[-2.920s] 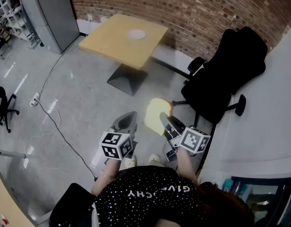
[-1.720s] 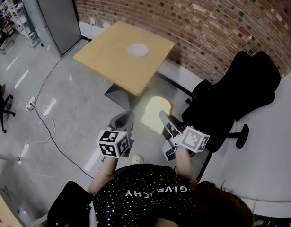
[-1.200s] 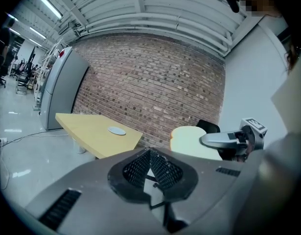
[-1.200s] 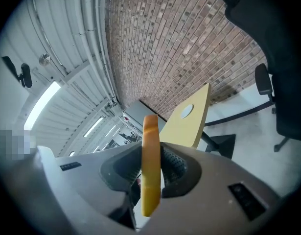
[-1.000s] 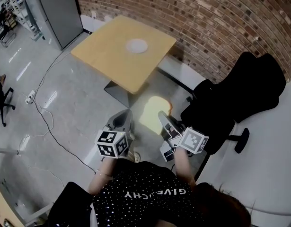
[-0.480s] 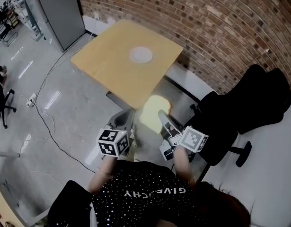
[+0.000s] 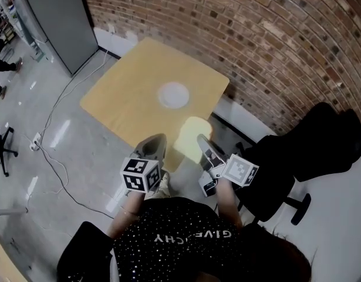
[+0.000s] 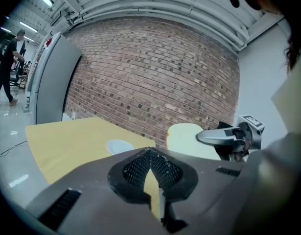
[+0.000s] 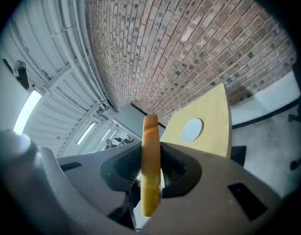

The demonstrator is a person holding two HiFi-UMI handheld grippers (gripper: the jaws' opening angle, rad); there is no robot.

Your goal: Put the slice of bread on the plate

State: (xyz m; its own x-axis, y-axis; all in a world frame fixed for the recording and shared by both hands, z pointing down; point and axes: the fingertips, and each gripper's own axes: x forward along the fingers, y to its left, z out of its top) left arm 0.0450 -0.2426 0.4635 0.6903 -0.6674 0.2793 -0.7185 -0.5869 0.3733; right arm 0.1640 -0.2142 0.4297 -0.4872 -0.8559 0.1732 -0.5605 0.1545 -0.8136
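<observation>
Both claws have closed in on the square yellow wooden table [image 7: 127,93] since the earlier frames: it sat well ahead across the floor then, and its near corner is now right under the claw tips. Right claw [image 7: 198,141] is clamped on the pale, brown-crusted slice of bread [image 7: 191,135], held upright on edge in the air over that corner. Left claw [image 7: 155,144] is pinched to a sliver, nothing in it. Round white plate [image 7: 173,94] sits bare mid-table, ahead of the bread. Judging by this, the carry is almost done; the reach to the plate and the lay-down remain. Red brick wall [image 7: 256,28] behind the table, black office chair [image 7: 303,151] at right, grey metal cabinet [image 7: 51,16] upper left, glossy grey floor [image 7: 68,157] with a trailing cable [image 7: 51,151].
</observation>
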